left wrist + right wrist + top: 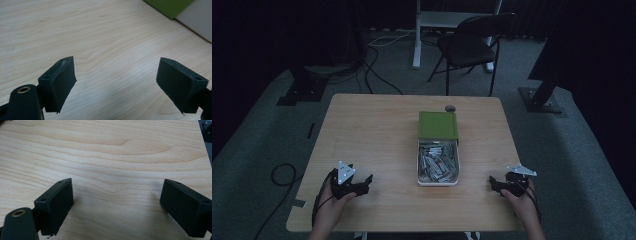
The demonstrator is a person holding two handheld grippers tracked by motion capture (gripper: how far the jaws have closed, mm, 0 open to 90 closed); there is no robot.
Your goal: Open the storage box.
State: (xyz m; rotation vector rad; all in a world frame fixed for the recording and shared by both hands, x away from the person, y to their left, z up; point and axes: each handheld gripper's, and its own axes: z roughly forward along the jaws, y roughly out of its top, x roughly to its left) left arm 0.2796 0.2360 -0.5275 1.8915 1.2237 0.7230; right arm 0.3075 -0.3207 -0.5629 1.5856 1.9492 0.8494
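the person's left gripper sits near the front left corner of the wooden table, its jaws spread wide over bare wood with nothing between them, and the right gripper rests near the front right edge, its jaws likewise wide apart and empty. between the two, a little right of the table's middle, stands a white box full of small packets, with its green lid lying flat just behind it and touching its far end; both grippers are well apart from it. a small dark round thing sits just past the lid.
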